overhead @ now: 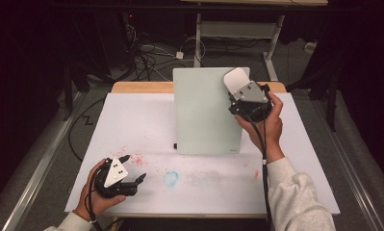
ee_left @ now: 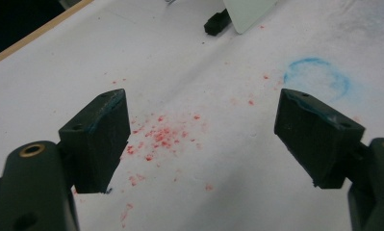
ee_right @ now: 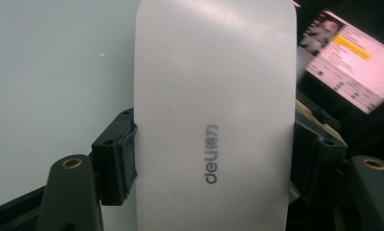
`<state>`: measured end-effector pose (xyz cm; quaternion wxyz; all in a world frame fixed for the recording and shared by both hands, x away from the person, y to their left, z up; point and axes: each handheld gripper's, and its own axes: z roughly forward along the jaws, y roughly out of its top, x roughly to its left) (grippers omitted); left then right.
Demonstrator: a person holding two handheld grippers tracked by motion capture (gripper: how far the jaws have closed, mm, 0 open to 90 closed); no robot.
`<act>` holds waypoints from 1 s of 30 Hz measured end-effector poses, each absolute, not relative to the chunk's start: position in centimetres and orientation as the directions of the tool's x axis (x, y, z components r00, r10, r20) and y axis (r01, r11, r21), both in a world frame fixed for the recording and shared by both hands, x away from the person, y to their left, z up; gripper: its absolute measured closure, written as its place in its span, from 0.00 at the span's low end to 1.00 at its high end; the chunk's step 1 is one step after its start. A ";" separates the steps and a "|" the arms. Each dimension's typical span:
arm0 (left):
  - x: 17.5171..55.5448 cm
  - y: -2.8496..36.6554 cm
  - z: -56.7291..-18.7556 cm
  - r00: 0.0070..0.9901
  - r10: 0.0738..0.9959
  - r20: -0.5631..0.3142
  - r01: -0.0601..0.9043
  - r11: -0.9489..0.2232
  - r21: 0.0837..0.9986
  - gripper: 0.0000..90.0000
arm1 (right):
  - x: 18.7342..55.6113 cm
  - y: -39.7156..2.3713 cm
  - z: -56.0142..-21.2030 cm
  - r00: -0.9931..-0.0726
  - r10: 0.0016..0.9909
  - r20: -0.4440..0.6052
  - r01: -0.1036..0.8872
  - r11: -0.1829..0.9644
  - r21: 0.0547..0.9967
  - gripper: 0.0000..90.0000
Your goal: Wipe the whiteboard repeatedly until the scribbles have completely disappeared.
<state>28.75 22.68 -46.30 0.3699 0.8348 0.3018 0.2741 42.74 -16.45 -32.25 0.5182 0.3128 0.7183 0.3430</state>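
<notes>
A: What was the biggest thing on the counter [overhead: 132, 120]?

B: It was the whiteboard [overhead: 204, 115], a pale greenish-white panel with rounded corners. It lay flat in the far middle part, and its far edge reached over the wooden strip [overhead: 141, 87] at the back of the counter.

A: And the thing in hand?

B: The eraser [ee_right: 213, 110], a white smooth block with rounded ends and a grey "deli" logo on its back. The right gripper [overhead: 241, 89] held it over the far right corner of the whiteboard. The fingers [ee_right: 113, 154] were clenched on its two long sides. I could not tell if the eraser touched the board.

A: And the left gripper [overhead: 134, 168]?

B: It rested low at the near left of the counter, well apart from the board. Its fingers [ee_left: 100, 139] were released, wide apart, with nothing between them.

A: How was the surface?

B: White, but not clean. Red crumbs [ee_left: 160, 137] lay under the left gripper, and a blue smudged ring [ee_left: 317, 79] was just beside it. A small black piece [ee_left: 216, 21] sat at the near left corner of the board.

A: And the room?

B: Dark, with cables [overhead: 146, 53] on the floor behind and a metal frame [overhead: 237, 29]. The left half of the counter gave open space.
</notes>
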 end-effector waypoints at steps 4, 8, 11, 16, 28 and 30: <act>28.7 22.7 -46.3 0.670 0.704 0.237 0.300 -0.549 0.780 0.22 | 43.0 -17.8 -31.4 -0.207 0.854 -0.478 0.119 0.507 0.854 0.34; 28.7 22.6 -46.3 0.669 0.705 0.235 0.299 -0.545 0.784 0.22 | 42.9 -17.6 -31.6 -0.224 0.851 -0.475 0.116 0.507 0.854 0.34; 28.7 22.6 -46.3 0.670 0.705 0.234 0.300 -0.545 0.783 0.22 | 42.8 -16.8 -32.4 -0.262 0.830 -0.492 0.100 0.531 0.842 0.34; 28.7 22.5 -46.3 0.673 0.699 0.240 0.297 -0.553 0.779 0.22 | 42.4 -15.7 -33.3 -0.304 0.779 -0.549 0.082 0.595 0.799 0.34; 28.6 22.5 -46.3 0.673 0.700 0.239 0.296 -0.551 0.780 0.22 | 41.5 -15.4 -35.4 -0.324 0.751 -0.575 0.085 0.629 0.773 0.34; 28.6 22.5 -46.3 0.673 0.699 0.241 0.296 -0.553 0.779 0.22 | 41.2 -15.5 -36.2 -0.326 0.743 -0.585 0.088 0.639 0.764 0.34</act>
